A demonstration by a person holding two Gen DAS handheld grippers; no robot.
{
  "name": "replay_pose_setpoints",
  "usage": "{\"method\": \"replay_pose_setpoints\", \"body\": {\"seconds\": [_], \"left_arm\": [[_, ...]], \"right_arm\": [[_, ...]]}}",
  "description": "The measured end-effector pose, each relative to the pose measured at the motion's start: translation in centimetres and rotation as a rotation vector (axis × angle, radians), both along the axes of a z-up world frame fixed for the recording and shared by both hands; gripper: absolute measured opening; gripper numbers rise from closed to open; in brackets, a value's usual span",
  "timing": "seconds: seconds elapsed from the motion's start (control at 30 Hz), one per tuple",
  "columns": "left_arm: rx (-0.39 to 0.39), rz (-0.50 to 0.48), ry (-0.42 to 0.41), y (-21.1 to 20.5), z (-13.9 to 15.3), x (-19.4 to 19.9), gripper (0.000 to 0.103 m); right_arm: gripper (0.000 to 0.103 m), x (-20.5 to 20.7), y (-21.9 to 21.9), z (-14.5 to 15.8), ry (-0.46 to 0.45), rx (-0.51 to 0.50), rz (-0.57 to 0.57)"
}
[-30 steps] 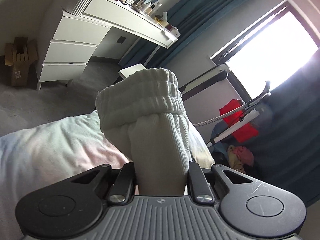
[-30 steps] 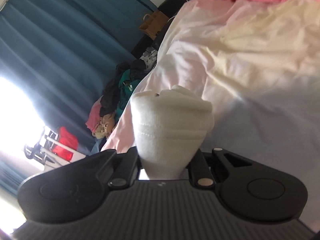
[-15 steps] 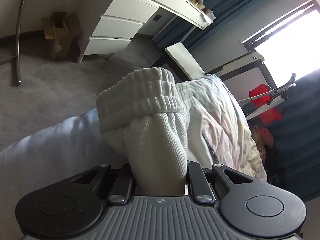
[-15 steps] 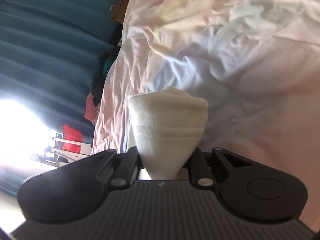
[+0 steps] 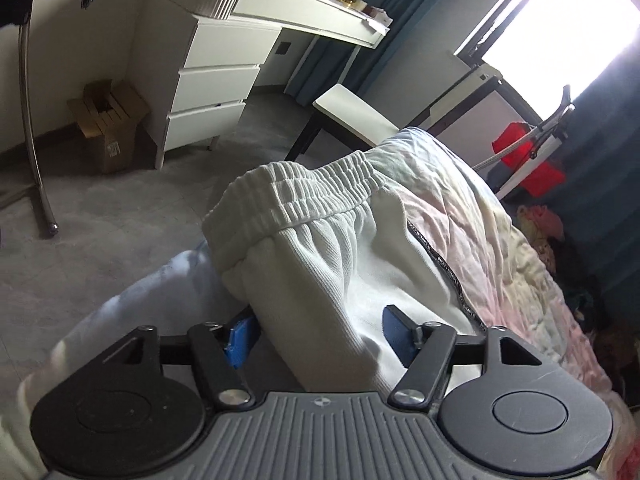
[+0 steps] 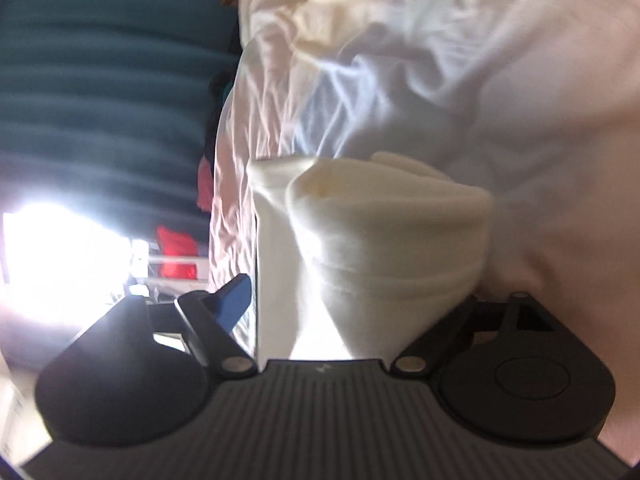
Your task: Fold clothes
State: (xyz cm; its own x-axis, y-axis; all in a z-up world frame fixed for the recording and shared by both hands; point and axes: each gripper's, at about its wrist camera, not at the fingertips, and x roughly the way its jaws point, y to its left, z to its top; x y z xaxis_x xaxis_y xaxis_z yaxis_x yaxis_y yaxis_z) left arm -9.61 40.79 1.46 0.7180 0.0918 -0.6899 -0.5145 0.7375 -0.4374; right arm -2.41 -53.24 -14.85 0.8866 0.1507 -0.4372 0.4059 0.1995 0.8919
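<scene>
left tool [image 5: 316, 332] jaws just sprang wide, white trousers [image 5: 332, 256] loose between | right tool [image 6: 360, 300] likewise wide | back straight out, don't snag waistband on bed [image 5: 500, 232]

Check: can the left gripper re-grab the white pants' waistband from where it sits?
Probably yes. The left gripper has just been opening, and the white pants lie between its fingers; the waistband sits just ahead, unobstructed.

Black tongs [image 5: 318, 334] (blue pads [image 5: 240, 338]), ribbed grey housing
</scene>
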Motion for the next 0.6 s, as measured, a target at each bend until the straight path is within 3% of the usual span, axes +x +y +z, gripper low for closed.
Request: {"method": "replay_pose_setpoints", "body": {"seconds": [0.07, 0.23, 0.47, 0.6], "left_arm": [[0.07, -0.011, -0.009, -1.1, 1.0, -0.9, 0.084], [0.237, -0.114, -0.019, -6.4, 3.4, -0.9, 0.084], [0.315, -0.245, -0.109, -15.6, 6.3, 2.4, 0.085], [0.325, -0.34, -0.13, -22.3, 5.3, 4.6, 0.085]], "right_arm": [[0.084, 0.2, 0.0, -0.2, -0.015, -0.002, -0.01], [0.085, 0.7, 0.1, 0.1, -0.06, -0.012, -0.029], [0.084, 0.6, -0.2, 0.3, -0.096, 0.004, -0.058], [0.084, 0.2, -0.1, 0.4, -0.094, -0.002, -0.085]]}}
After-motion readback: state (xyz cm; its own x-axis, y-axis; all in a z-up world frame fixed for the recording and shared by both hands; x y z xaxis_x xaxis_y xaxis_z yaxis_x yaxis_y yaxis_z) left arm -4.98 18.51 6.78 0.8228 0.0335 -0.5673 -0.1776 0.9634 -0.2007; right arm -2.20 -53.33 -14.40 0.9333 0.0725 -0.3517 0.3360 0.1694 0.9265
